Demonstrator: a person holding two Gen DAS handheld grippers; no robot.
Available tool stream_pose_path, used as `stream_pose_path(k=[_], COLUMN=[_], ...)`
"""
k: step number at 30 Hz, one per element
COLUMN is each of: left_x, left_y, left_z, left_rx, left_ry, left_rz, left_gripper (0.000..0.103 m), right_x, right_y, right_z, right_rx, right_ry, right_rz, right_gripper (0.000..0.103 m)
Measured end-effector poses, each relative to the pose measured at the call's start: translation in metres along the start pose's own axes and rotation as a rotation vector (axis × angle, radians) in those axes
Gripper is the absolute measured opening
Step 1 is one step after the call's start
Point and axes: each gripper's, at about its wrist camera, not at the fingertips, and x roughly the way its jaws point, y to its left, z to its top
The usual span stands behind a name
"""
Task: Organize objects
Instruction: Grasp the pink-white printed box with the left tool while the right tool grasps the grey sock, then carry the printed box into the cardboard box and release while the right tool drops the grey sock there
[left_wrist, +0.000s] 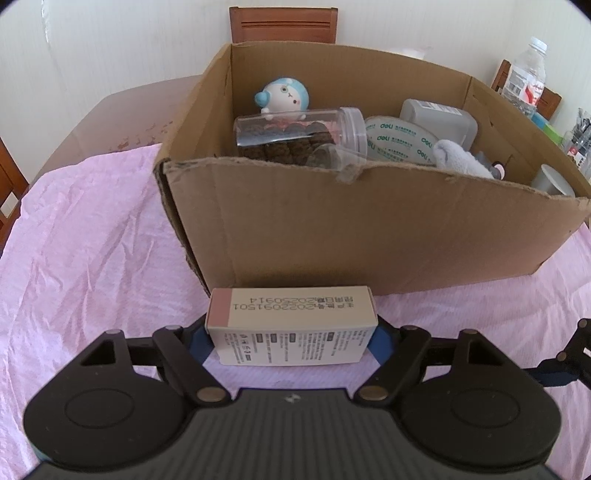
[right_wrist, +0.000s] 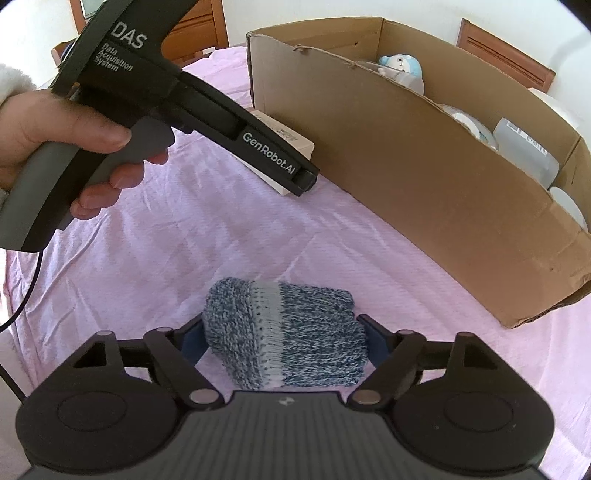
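Two items gripped, one per claw. Small white carton (left_wrist: 291, 325) with a dusty pink end panel and lines of printed text, lying lengthwise, clamped across its short ends between the blue pads of the left gripper (left_wrist: 291, 341). Rolled knit sock bundle (right_wrist: 284, 336), mottled blue and white with a pale ribbed band, pinched by the right gripper (right_wrist: 282, 341), jaws pressed against both sides of it.

Just ahead of the left claw, nearly touching the carton's far edge: open cardboard box (left_wrist: 369, 236) on a pink cloth (left_wrist: 92, 240). Inside, from left: blue-and-white plush figure (left_wrist: 282, 96) at the back, clear plastic jar (left_wrist: 295, 134) on its side with dark brown pieces within, rolls of white tape (left_wrist: 399, 142), grey container (left_wrist: 439, 118) behind them, grey plush piece (left_wrist: 461, 158), white cup (left_wrist: 554, 181) at the right corner.

From the right claw, same box ahead and to the right, well beyond the sock. Forward-left of it, the left hand (right_wrist: 55, 129) wrapped around the other tool's handle.
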Motion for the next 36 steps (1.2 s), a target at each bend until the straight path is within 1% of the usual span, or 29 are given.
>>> stream_pose_path(k=[6, 14, 17, 18, 20, 21, 22, 24, 25, 27, 30, 33, 36], left_x=[-0.006, -0.019, -0.028, -0.032, -0.041, -0.045, -0.050, -0.062, -0.068, -0.081, -0.099, -0.112, -0.116], left_y=[-0.001, -0.003, -0.004, -0.004, -0.004, -0.004, -0.004, -0.006, -0.007, -0.010, -0.015, -0.021, -0.026], left_z=[0.002, 0.005, 0.007, 0.008, 0.011, 0.014, 0.016, 0.023, 0.027, 0.038, 0.056, 0.077, 0.097], left_rx=[0.030, 0.093, 0.132, 0.142, 0.158, 0.165, 0.176, 0.203, 0.214, 0.237, 0.268, 0.298, 0.317], left_ry=[0.015, 0.041, 0.056, 0.061, 0.073, 0.079, 0.083, 0.088, 0.087, 0.072, 0.026, -0.038, -0.088], left_rz=[-0.016, -0.053, -0.068, -0.078, -0.101, -0.112, -0.124, -0.144, -0.158, -0.182, -0.192, -0.181, -0.160], left_gripper=[0.079, 0.079, 0.079, 0.079, 0.079, 0.079, 0.079, 0.079, 0.079, 0.079, 0.079, 0.079, 0.079], right_x=[-0.009, -0.029, -0.035, -0.028, -0.033, -0.016, -0.016, -0.027, -0.031, -0.047, -0.062, -0.083, -0.098], right_y=[-0.006, -0.010, -0.019, -0.035, -0.040, -0.037, -0.043, -0.047, -0.051, -0.053, -0.060, -0.068, -0.078], right_z=[-0.001, -0.007, 0.005, 0.010, 0.011, 0.015, 0.017, 0.022, 0.029, 0.033, 0.043, 0.054, 0.063], right_rx=[0.056, 0.076, 0.086, 0.087, 0.091, 0.094, 0.096, 0.095, 0.091, 0.076, 0.057, 0.055, 0.057], right_ry=[0.015, 0.024, 0.015, 0.011, -0.001, -0.007, -0.012, -0.027, -0.037, -0.064, -0.108, -0.155, -0.195], right_rz=[0.019, 0.004, 0.005, 0.007, 0.007, 0.004, 0.001, -0.004, -0.007, -0.008, -0.021, -0.038, -0.053], right_gripper=[0.082, 0.081, 0.081, 0.081, 0.081, 0.081, 0.081, 0.081, 0.081, 0.081, 0.081, 0.081, 0.081])
